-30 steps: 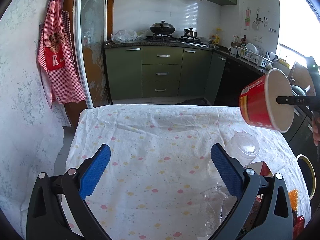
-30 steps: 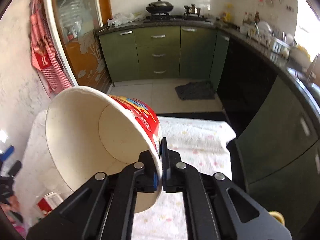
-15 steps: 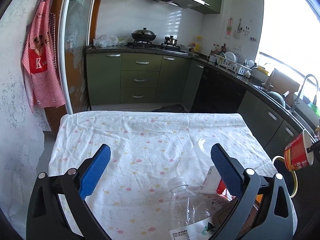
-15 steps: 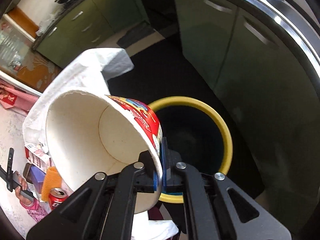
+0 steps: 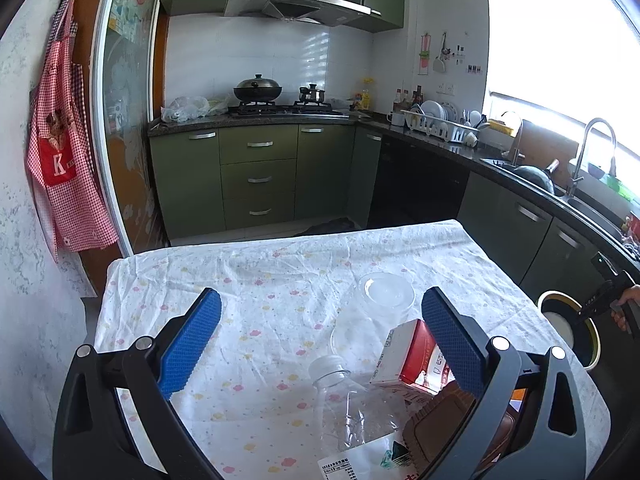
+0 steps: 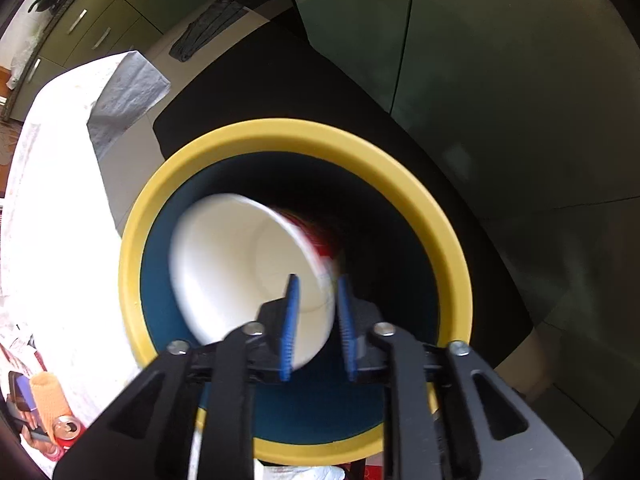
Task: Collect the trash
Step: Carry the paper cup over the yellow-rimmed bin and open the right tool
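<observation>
My right gripper [image 6: 318, 300] points down into a round bin with a yellow rim [image 6: 280, 132] and a dark blue inside. Its jaws are opening. The red and white paper cup [image 6: 240, 264], blurred, lies inside the bin; its rim is still between the blue pads [image 6: 290, 320], which no longer press on it. In the left wrist view the same bin [image 5: 588, 344] stands on the floor off the table's right edge, with the cup's white mouth [image 5: 560, 320] inside. My left gripper [image 5: 320, 298] hovers open over the table, holding nothing.
On the flowered tablecloth [image 5: 240, 272] near the left gripper lie a clear plastic bottle [image 5: 352, 400], a clear plastic cup [image 5: 380, 300] and a red and white carton [image 5: 412, 356]. A red can [image 6: 66, 428] sits at the table's edge. Green cabinets [image 5: 260, 180] stand behind.
My right gripper swung down from above the table to over the bin, its jaws parted and the cup slipped free into the bin. The left gripper shifted a little, still open.
</observation>
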Demonstrator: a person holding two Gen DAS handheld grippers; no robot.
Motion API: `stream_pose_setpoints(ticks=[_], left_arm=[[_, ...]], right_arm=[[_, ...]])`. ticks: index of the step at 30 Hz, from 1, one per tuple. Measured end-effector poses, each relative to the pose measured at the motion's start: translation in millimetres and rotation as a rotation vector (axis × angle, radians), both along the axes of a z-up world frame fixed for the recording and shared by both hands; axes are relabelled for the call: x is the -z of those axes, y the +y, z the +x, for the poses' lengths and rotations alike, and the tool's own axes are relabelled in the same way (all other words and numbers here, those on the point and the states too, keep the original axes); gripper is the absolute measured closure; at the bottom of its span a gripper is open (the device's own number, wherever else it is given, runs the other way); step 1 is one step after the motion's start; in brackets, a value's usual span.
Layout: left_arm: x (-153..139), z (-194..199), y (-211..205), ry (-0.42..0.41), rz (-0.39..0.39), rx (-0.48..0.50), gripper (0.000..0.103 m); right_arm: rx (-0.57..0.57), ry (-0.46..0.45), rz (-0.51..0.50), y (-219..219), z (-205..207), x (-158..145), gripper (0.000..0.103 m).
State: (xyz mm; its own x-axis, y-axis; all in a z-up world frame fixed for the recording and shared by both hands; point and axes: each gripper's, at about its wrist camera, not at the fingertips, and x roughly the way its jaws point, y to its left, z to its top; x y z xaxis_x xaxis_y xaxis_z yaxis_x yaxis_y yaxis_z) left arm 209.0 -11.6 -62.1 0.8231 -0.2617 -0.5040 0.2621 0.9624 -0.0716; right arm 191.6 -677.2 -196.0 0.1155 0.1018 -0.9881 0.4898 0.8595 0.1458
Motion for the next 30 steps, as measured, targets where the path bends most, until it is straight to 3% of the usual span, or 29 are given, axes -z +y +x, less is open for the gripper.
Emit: stream_pose_setpoints(ticks=[8, 12, 15, 20, 24, 30], left_arm=[[5.7, 0.8, -8.1, 0.037, 0.006, 0.07, 0.004], [6.8, 2.5, -15.6, 0.082, -0.006, 0.114, 0.004], [8.1, 11.9, -27.0, 0.162, 0.015, 0.147, 0.004], [12.7, 51.9, -51.5, 0.371, 0.066, 0.177, 0.004], [20.6, 82.2, -72.3, 0.467, 0.128, 0.194, 0.004], [42.6, 115.9, -84.5, 0.599, 0.159, 0.181, 0.022]], right_arm=[[-0.023, -0.087, 0.021, 13.6, -9.8, -21.9, 0.068], [-0.055, -0.124, 0.04, 27.6, -26.6, -25.1, 0.067], [-0.081, -0.139, 0.044, 35.6, -32.6, -27.5, 0.067], [-0.102, -0.181, 0.039, 44.3, -30.4, -39.7, 0.059], [-0.121, -0.204, 0.028, 56.2, -35.6, -47.3, 0.059], [-0.127, -0.211, 0.041, 58.8, -41.8, -48.5, 0.056]])
